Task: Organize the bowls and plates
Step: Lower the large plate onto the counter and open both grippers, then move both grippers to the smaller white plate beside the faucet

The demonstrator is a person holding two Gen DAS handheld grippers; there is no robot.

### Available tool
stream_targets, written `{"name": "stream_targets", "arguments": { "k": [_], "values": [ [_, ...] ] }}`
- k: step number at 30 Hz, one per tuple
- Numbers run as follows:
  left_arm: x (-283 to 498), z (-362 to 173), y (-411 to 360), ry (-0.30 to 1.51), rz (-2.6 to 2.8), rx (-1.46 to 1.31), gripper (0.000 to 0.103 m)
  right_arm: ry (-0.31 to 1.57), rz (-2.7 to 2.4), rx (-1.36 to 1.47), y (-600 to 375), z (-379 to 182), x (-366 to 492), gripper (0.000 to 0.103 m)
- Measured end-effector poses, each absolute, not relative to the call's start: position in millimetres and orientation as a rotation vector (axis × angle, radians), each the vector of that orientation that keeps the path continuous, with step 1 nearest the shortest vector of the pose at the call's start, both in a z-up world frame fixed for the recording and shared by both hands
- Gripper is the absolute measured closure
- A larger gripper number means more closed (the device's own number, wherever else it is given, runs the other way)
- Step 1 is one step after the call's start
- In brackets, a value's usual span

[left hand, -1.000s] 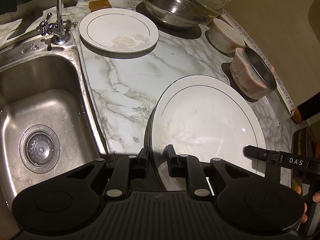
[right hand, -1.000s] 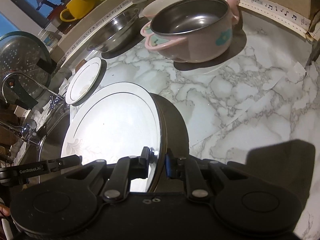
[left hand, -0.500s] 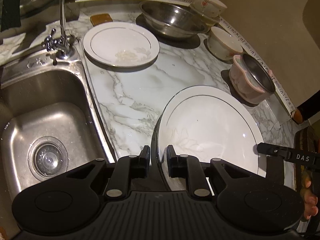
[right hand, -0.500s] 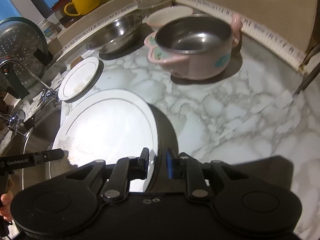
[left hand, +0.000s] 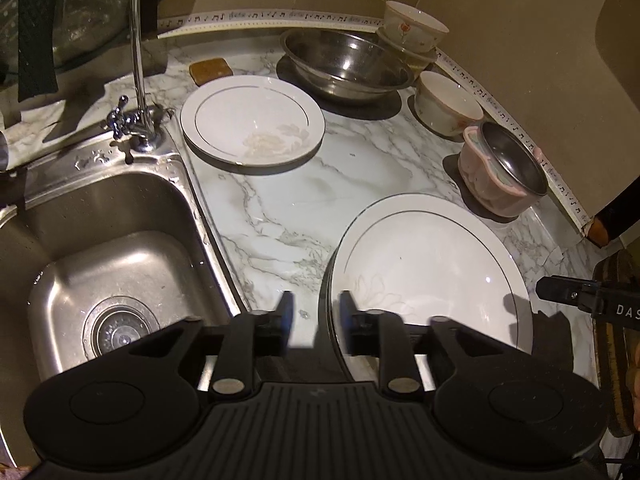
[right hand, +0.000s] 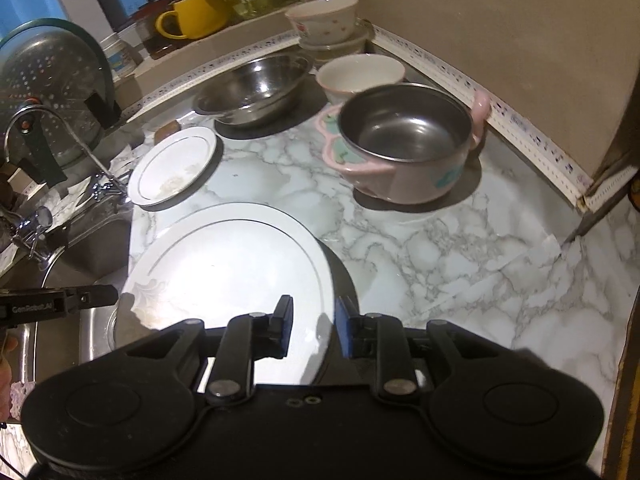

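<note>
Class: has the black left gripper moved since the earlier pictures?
Yes: the left gripper rose away from the steel sink, which looks smaller; jaws opening, white plate rim between them.

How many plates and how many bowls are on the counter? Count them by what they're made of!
White plates: 2, the large plate and the small plate
Metal bowls: 2, the steel bowl and the pink-shelled bowl
China bowls: at least 3, a single bowl and a stack
Total: at least 7
</note>
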State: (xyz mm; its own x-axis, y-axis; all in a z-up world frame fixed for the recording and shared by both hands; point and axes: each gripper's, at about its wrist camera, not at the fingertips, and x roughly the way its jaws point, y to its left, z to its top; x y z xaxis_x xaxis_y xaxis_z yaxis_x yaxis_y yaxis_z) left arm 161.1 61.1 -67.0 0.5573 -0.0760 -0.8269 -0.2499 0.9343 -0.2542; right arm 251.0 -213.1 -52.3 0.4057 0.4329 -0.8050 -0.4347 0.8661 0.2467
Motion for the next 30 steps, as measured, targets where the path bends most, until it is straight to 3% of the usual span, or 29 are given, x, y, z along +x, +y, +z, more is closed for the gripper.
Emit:
{"name": "stream_targets", "arguments": {
  "k": [6,11,14,18,26,30],
  "values": [
    [158.5,-56.5,67.1,0.942,0.11,-0.369,0.046,0.979,0.579,-0.032,-199.3,-37.9,248.4,0.068],
    [162.1,-50.1,73.6,0.934,0.141,-0.346,0.036,0.945,0.607,-0.053,-186.1,-27.7,252.1,0.051],
    [165.7,-46.4,79.0,0.927,0.15,-0.339,0.034,0.923,0.625,-0.058,-177.1,-22.3,257.3,0.041],
    [172.3,-42.2,87.7,0.911,0.173,-0.336,0.025,0.908,0.655,-0.059,-164.2,-18.6,268.0,0.037],
    [195.6,-41.9,109.4,0.882,0.229,-0.37,0.024,0.881,0.702,-0.082,-134.9,-18.0,293.1,0.014],
    [210.5,-47.8,122.1,0.86,0.257,-0.401,0.022,0.883,0.73,-0.086,-118.8,-20.1,307.4,0.009]
  ]
}}
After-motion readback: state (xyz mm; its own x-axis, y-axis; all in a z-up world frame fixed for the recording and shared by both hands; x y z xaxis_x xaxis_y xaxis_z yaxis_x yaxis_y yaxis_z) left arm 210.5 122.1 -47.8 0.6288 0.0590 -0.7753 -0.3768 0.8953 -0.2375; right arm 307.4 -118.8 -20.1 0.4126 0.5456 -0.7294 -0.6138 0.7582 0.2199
